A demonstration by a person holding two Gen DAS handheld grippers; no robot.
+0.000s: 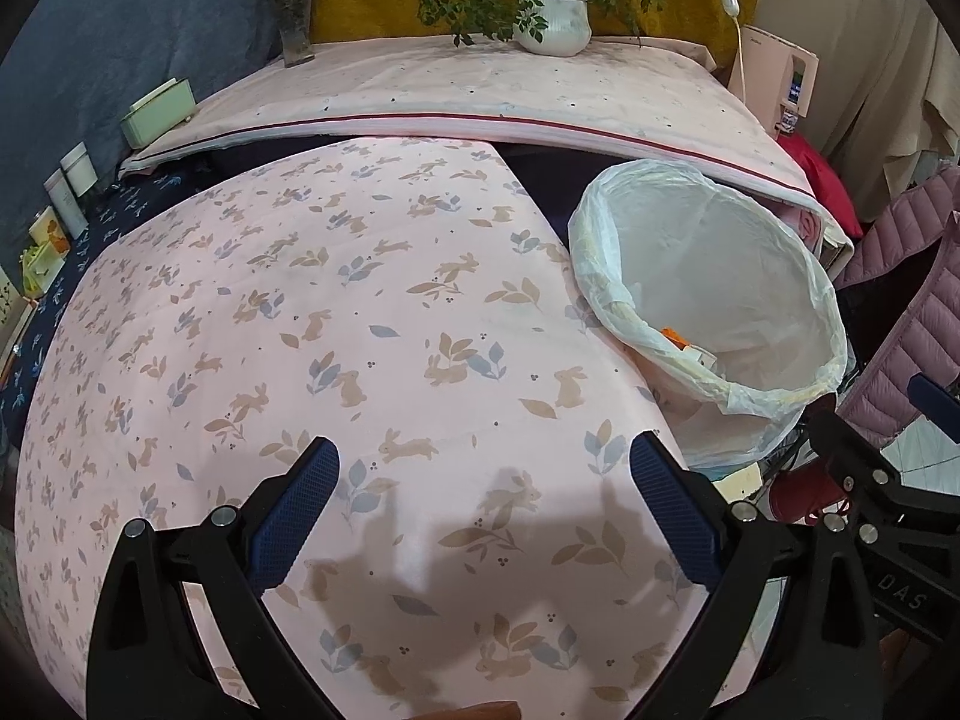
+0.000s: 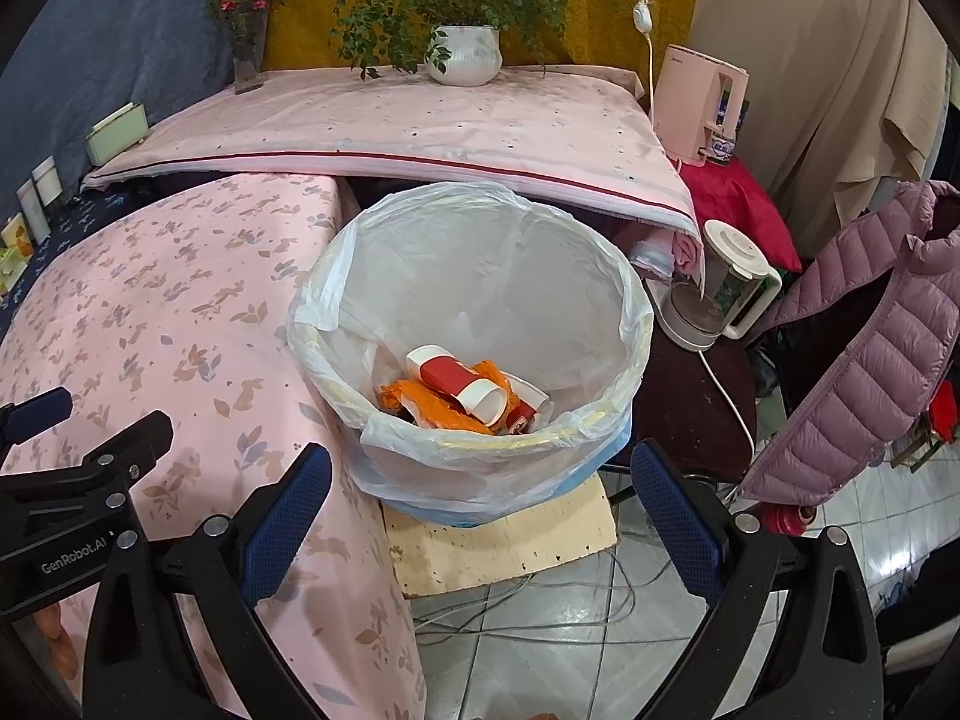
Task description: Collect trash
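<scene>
Red paper cup [image 2: 457, 385] inside lined bin [image 2: 636, 324]

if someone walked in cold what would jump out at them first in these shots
The lined trash bin beside the pink rabbit-print table, with a red and white paper cup and orange wrappers lying in its bottom. Next, both grippers, left and right, open and holding nothing. At the back, a leafy plant in a white pot stands against the yellow wall.

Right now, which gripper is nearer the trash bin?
Right. The right gripper hangs open directly before the trash bin; the left gripper is open over the rabbit-print tablecloth, bin off to its right.
</scene>
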